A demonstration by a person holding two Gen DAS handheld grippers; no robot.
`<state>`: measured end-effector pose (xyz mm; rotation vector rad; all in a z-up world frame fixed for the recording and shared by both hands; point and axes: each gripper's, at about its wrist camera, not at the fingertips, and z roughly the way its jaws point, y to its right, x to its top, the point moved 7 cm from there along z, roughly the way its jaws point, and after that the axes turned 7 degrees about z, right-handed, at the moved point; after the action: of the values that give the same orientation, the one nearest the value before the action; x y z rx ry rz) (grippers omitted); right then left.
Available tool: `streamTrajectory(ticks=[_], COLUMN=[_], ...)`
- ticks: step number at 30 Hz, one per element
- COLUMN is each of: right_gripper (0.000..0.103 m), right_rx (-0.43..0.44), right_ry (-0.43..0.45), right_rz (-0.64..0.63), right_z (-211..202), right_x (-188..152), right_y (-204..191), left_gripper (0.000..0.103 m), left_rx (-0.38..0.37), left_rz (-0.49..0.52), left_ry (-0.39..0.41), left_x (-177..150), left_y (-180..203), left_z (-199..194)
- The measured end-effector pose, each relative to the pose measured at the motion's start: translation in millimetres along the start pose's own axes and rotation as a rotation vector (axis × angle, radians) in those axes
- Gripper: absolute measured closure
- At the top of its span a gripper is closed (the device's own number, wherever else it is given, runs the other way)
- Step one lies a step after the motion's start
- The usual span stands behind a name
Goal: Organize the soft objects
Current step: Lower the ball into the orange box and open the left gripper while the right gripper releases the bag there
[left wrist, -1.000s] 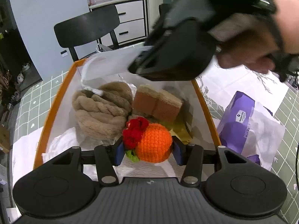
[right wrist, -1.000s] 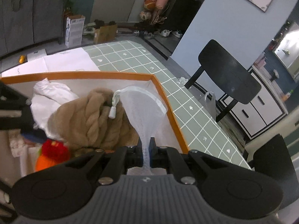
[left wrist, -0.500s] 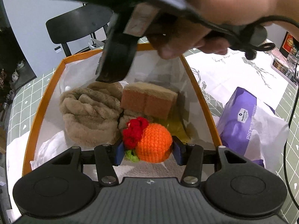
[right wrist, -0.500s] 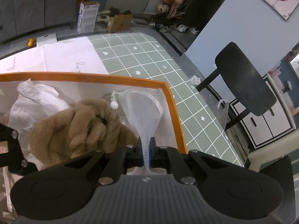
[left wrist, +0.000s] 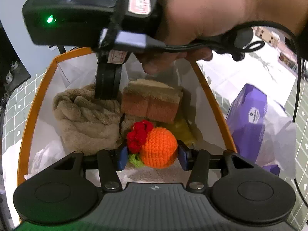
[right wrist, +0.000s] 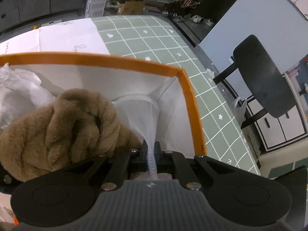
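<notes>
My left gripper [left wrist: 152, 155] pinches a crocheted orange ball [left wrist: 158, 147], round and tightly stitched, with a knobbly red cluster [left wrist: 137, 135] and a green yarn leaf [left wrist: 135, 159] on its left; the blue pads press it from both sides, low over the near end of the orange-rimmed box [left wrist: 27, 119]. Inside the white-lined box lie a plush tan towel [left wrist: 86, 119], twisted into thick rope-like folds, and a blocky sponge [left wrist: 152, 102] with a brick-orange body and fuzzy beige top, leaning behind the ball. My right gripper [right wrist: 151, 152] has its fingers squeezed on the gathered neck of a sheer white mesh bag [right wrist: 142, 113], which fans out ahead of the fingertips into the box's far corner, touching the towel. From the left wrist view, the right hand [left wrist: 221, 11] fills the top of the frame. A purple tissue pack [left wrist: 248, 115] in clear wrap sits on the green checked tablecloth [right wrist: 154, 38] beside the box.
</notes>
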<state>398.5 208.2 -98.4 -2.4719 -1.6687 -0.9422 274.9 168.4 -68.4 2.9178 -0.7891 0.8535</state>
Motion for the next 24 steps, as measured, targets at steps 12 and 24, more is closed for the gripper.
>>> streamTrajectory(ticks=[12,24], right_gripper=[0.097,0.07], right_rx=[0.022,-0.04], right_ry=[-0.019,-0.007], right_rz=[0.024,0.011], right_z=[9.5,-10.8], right_x=[-4.1,-5.6], right_y=[0.5,3.1], left_gripper=[0.04,0.038], left_rx=[0.045,0.081], left_rz=[0.051,0.046], left_ry=[-0.086,-0.093], left_x=[1.9,4.2], left_y=[2.2,9.0], left_z=[13.2,13.1])
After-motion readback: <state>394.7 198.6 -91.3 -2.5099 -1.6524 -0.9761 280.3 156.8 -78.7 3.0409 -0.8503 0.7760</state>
